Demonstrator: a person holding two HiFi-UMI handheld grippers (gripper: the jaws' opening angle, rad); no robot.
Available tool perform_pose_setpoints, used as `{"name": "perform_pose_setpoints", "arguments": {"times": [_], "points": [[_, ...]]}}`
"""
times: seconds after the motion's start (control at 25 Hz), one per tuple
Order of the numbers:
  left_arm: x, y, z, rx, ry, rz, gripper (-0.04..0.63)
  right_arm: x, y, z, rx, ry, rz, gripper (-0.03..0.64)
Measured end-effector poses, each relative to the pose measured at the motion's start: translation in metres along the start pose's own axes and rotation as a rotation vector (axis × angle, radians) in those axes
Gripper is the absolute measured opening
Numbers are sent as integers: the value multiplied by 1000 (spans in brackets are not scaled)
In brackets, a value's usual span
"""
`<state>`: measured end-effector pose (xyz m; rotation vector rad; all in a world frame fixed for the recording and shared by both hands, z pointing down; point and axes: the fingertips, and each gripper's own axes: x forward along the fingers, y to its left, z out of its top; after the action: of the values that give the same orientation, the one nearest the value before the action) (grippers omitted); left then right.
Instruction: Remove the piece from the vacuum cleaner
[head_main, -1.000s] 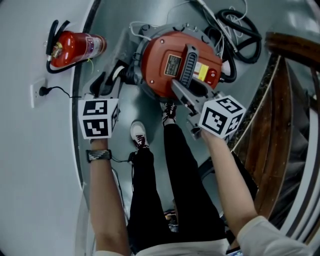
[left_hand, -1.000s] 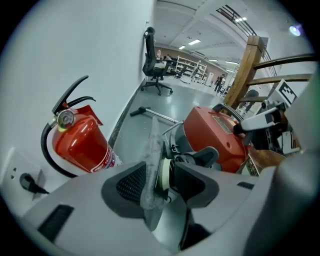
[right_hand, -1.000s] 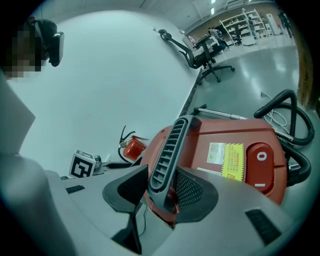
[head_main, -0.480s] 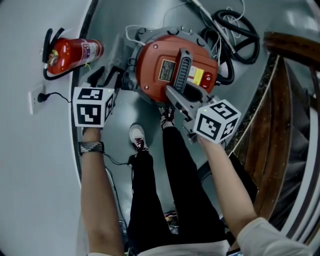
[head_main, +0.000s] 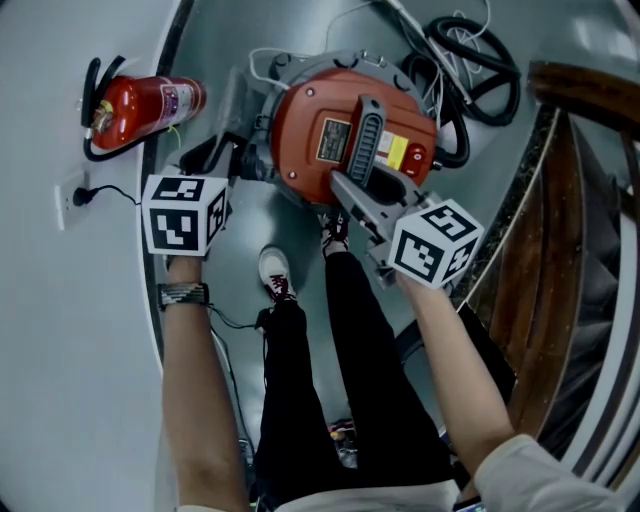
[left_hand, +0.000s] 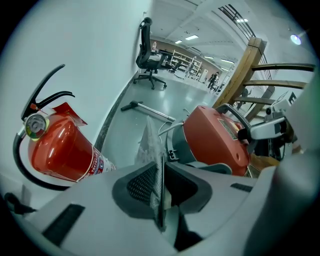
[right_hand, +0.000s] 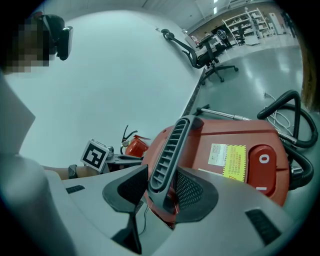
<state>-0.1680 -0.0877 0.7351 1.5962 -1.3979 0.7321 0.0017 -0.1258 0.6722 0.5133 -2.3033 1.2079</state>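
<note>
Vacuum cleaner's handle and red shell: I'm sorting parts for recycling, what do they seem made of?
Handle: grey moulded plastic, matte, judging by its even ribbed slots. Red shell: probably glossy plastic, given soft highlights and rounded moulded form; painted metal can't be ruled out.

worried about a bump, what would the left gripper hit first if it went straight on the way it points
The left gripper meets the grey piece first: its closing tongs already have it between them. Beyond looks like bare floor, vacuum off to the right, though depth is unclear.
</note>
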Motion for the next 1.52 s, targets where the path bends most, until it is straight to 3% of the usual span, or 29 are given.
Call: {"name": "perform_pose_setpoints", "arguments": {"times": [0.16, 0.44, 0.56, 0.68, 0.88, 1.28, 1.52], "points": [[0, -3, 1, 7, 2, 20, 38, -1, 0, 1, 2, -8, -2, 170], [-6, 8, -1, -144, -75, 96, 31, 0, 1, 1, 3, -13, 4, 170], [-8, 9, -2, -170, -98, 115, 30, -1, 1, 1, 4, -20, 4, 170], [-8, 10, -2, -181, -112, 117, 31, -1, 0, 2, 2, -21, 7, 170], [-11, 15, -4, -278, -139, 122, 29, -1, 1, 2, 5, -26, 16, 170], [-12, 20, -6, -340, -148, 122, 31, -1, 1, 2, 8, -24, 19, 170], [-11, 23, -8, -441, -153, 119, 30, -1, 1, 2, 9, -20, 25, 170]]}}
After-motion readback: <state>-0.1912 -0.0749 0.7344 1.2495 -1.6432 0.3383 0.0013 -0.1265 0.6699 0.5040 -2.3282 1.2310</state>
